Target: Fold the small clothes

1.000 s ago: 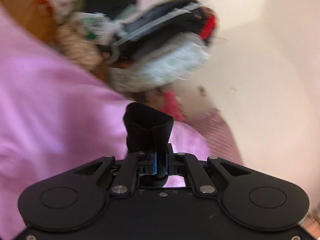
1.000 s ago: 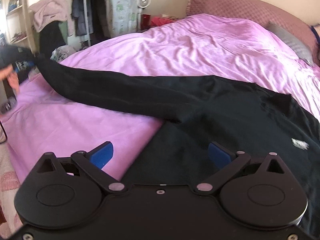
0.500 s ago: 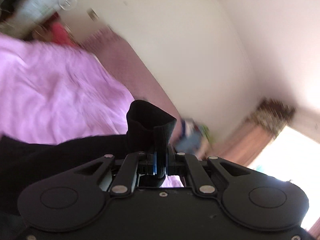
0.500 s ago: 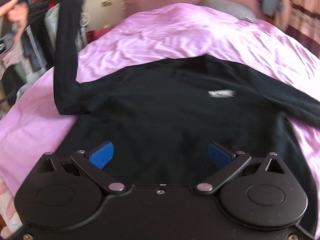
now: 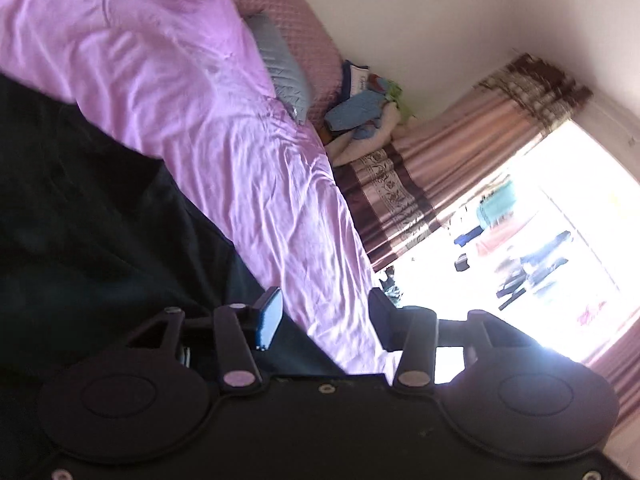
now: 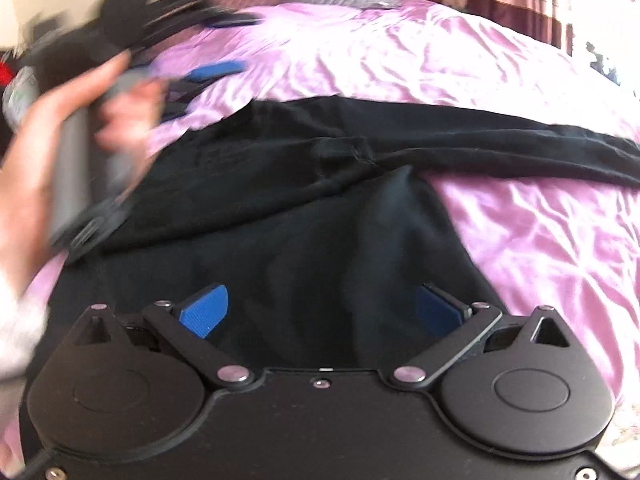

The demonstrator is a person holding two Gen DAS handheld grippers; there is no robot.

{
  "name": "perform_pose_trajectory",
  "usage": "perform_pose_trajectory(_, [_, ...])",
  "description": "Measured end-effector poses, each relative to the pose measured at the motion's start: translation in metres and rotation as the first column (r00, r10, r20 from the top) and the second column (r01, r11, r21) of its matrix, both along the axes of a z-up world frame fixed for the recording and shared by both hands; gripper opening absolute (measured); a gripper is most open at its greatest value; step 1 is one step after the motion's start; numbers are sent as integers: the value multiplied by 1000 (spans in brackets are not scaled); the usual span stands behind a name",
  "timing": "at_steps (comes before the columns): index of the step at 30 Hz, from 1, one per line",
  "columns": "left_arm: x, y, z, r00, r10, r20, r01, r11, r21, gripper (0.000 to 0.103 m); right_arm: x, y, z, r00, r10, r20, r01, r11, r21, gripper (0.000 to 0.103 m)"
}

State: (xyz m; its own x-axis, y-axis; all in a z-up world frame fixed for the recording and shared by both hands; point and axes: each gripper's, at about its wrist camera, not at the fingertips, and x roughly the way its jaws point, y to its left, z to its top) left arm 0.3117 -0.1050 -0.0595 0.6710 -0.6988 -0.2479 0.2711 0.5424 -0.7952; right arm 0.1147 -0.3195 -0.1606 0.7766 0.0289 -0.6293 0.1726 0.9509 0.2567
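Both claws now stand open and empty. The left claw (image 5: 324,322), which pinched a black sleeve cuff half a second ago, has let it go, so that sleeve looks laid across the black garment (image 6: 304,208). The right claw (image 6: 320,314) hovers just over the garment's body, spread on the pink bed (image 6: 540,240); the other sleeve trails right, unfolded.

A bed (image 6: 540,240) covered by a creased pink satin sheet (image 5: 248,152) carries everything. A black long-sleeved garment (image 6: 304,216) lies spread directly on the sheet, one sleeve (image 6: 520,140) stretched out sideways across it. A grey pillow (image 5: 284,68) rests on the sheet beside the padded mauve headboard (image 5: 296,12).
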Motion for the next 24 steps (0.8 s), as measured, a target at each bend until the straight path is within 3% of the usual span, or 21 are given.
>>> perform_pose_trajectory(3, [-17, 68, -2, 995, 101, 26, -103, 989, 105, 59, 21, -30, -6, 1000, -1, 13, -2, 986, 169, 102])
perform_pose_trajectory(6, [-45, 143, -26, 970, 243, 4, -239, 951, 194, 59, 46, -61, -17, 997, -43, 65, 14, 919, 395, 100])
perform_pose_trajectory(7, [-54, 165, -37, 957, 289, -31, -279, 943, 184, 59, 58, -70, -20, 995, -56, 79, 13, 889, 458, 99])
perform_pose_trajectory(10, [-84, 224, -79, 896, 397, -199, -399, 916, 36, 58, 91, -82, -29, 991, -104, 88, 34, 813, 582, 90])
perform_pose_trajectory(14, [-111, 262, -125, 810, 474, -347, -545, 825, -145, 59, 130, -81, -43, 991, -136, 16, 94, 764, 638, 87])
perform_pose_trajectory(17, [-112, 269, -154, 767, 478, -428, -596, 778, -200, 58, 151, -79, -61, 981, -176, -78, 185, 745, 641, 87])
perform_pose_trajectory(21, [-100, 268, -179, 708, 523, -474, -668, 714, -211, 58, 168, -82, -71, 972, -216, -93, 225, 737, 637, 87])
perform_pose_trajectory(24, [-89, 268, -184, 681, 552, -481, -707, 668, -233, 59, 178, -82, -73, 972, -222, -81, 220, 722, 656, 87])
